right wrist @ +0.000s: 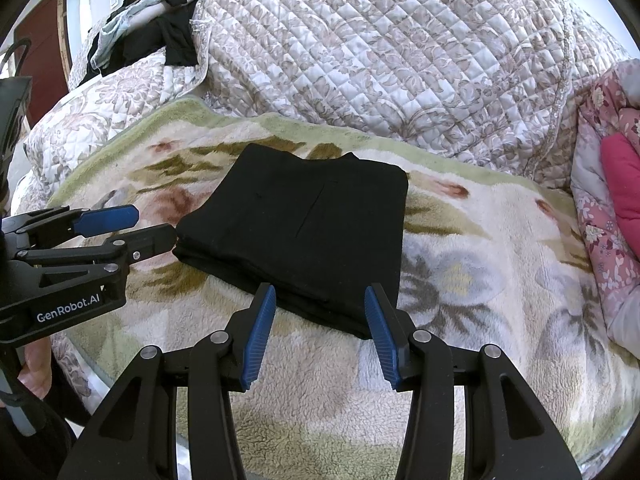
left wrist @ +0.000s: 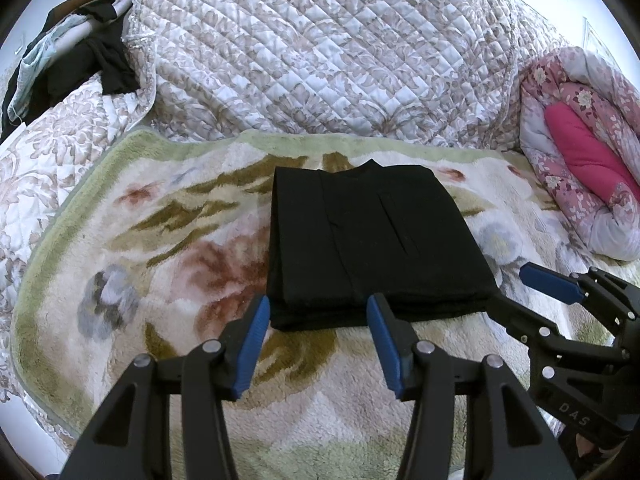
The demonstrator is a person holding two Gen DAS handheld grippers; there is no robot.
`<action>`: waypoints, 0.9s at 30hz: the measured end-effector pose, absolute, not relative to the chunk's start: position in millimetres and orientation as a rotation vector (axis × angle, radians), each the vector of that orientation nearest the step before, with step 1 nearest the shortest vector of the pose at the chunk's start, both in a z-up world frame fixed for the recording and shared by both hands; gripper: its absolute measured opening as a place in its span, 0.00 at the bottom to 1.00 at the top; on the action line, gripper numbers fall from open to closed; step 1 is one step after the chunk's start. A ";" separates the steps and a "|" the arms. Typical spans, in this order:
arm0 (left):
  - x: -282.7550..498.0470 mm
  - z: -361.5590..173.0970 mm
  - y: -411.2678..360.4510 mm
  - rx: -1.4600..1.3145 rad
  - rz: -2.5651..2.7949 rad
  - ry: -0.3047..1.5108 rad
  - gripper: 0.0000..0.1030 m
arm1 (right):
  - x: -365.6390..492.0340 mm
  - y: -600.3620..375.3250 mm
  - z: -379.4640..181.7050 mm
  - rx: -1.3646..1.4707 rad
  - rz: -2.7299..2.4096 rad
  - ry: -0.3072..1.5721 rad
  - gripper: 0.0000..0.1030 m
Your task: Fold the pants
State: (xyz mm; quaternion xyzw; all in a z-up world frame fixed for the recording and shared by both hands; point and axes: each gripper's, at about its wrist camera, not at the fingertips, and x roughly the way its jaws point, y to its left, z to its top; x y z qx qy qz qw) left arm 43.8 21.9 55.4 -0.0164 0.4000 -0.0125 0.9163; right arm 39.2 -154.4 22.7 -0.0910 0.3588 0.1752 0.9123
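Black pants [left wrist: 372, 240] lie folded into a compact rectangle on a floral fleece blanket [left wrist: 160, 240]. My left gripper [left wrist: 318, 312] is open at the stack's near edge, its blue pads [left wrist: 256, 336] straddling the near left part without pressing on it. The right gripper [left wrist: 510, 285] shows at the right, open, by the near right corner. In the right wrist view the pants [right wrist: 304, 224] sit ahead of my open right gripper [right wrist: 320, 300], whose pads flank the near corner. There the left gripper [right wrist: 155, 224] stands open at the pants' left corner.
A quilted beige floral bedspread [left wrist: 320, 52] bulges behind the blanket. A pink floral quilt [left wrist: 580, 160] is bunched at the right. Dark clothes [left wrist: 80, 60] are heaped at the back left. A hand [right wrist: 36, 364] shows at the lower left of the right wrist view.
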 end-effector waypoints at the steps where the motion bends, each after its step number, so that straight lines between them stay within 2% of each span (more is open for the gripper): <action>1: 43.6 55.1 22.0 -0.034 -0.025 0.824 0.52 | 38.5 -153.9 21.9 -0.189 0.360 0.741 0.46; 27: 49.3 43.2 23.9 -0.031 -0.039 0.866 0.53 | 39.5 -155.2 13.8 -0.196 0.365 0.753 0.46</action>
